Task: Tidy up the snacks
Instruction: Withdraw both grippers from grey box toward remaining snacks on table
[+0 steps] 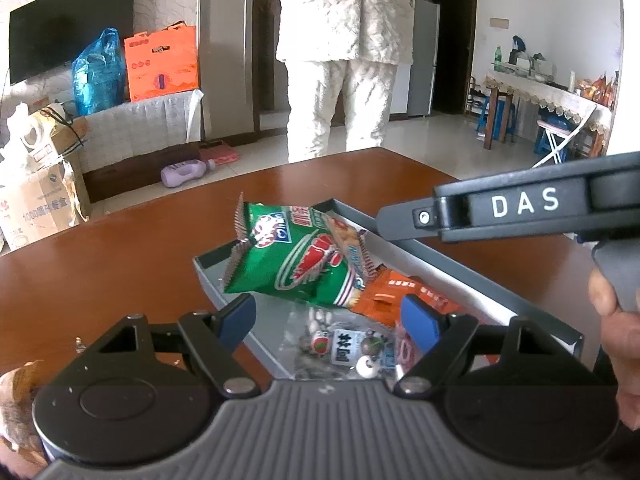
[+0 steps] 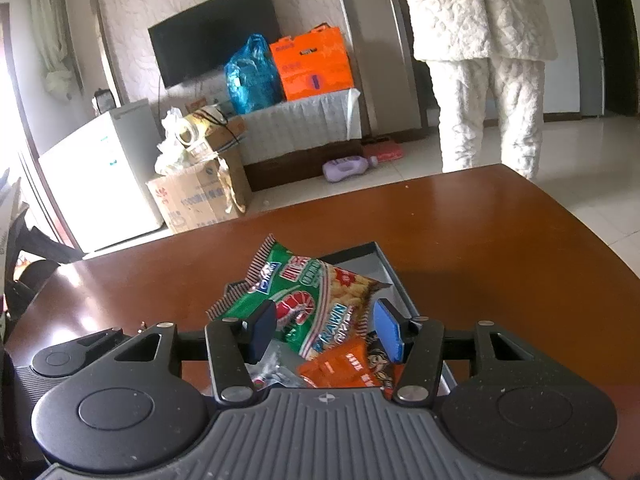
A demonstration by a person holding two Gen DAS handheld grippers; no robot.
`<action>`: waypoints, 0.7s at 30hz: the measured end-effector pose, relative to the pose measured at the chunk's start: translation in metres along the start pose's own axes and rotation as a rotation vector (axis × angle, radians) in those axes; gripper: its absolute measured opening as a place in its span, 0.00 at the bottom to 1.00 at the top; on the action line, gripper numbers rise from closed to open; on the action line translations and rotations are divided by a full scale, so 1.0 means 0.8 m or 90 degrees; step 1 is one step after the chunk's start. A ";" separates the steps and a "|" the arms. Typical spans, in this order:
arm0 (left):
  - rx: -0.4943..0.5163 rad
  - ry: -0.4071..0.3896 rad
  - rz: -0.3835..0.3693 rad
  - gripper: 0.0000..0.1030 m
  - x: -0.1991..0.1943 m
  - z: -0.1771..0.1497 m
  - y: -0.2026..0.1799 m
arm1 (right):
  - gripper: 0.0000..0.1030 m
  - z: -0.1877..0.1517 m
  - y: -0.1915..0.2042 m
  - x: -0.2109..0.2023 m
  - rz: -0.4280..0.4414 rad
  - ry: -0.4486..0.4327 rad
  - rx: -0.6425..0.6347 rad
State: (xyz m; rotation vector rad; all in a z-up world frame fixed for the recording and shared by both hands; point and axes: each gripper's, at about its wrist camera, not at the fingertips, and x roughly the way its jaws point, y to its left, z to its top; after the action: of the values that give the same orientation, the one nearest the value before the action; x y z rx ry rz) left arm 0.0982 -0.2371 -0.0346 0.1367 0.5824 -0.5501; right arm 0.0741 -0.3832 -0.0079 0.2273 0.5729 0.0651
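Note:
A grey tray (image 1: 460, 264) sits on the brown table (image 1: 120, 264) and holds snack packets. A green prawn-cracker bag (image 1: 296, 264) lies tilted on top, over an orange packet (image 1: 394, 294) and a clear packet of sweets (image 1: 340, 348). My left gripper (image 1: 330, 322) is open above the tray's near end, empty. My right gripper (image 2: 326, 330) is open just above the green bag (image 2: 304, 300) and orange packet (image 2: 340, 368), not touching them. The right gripper's body (image 1: 520, 208) also crosses the left wrist view over the tray's right edge.
A person in white quilted clothes (image 1: 344, 52) stands beyond the table's far edge. On the floor lie a purple bottle (image 2: 346, 168) and cardboard boxes (image 2: 200, 196). A snack wrapper (image 1: 18, 412) lies at the table's near left.

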 end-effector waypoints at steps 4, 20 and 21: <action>-0.007 -0.004 0.015 0.78 -0.012 -0.001 0.009 | 0.55 0.001 0.008 0.000 0.006 0.001 -0.007; -0.026 -0.003 0.060 0.78 -0.039 -0.001 0.033 | 0.55 0.002 0.035 0.000 0.019 0.000 -0.022; -0.027 -0.004 0.063 0.78 -0.040 -0.001 0.034 | 0.55 0.002 0.035 0.001 0.021 0.000 -0.023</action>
State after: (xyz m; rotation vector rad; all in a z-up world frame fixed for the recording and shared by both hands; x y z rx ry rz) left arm 0.0899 -0.1989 -0.0183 0.1234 0.5782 -0.4424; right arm 0.0757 -0.3561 -0.0001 0.2016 0.5678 0.1073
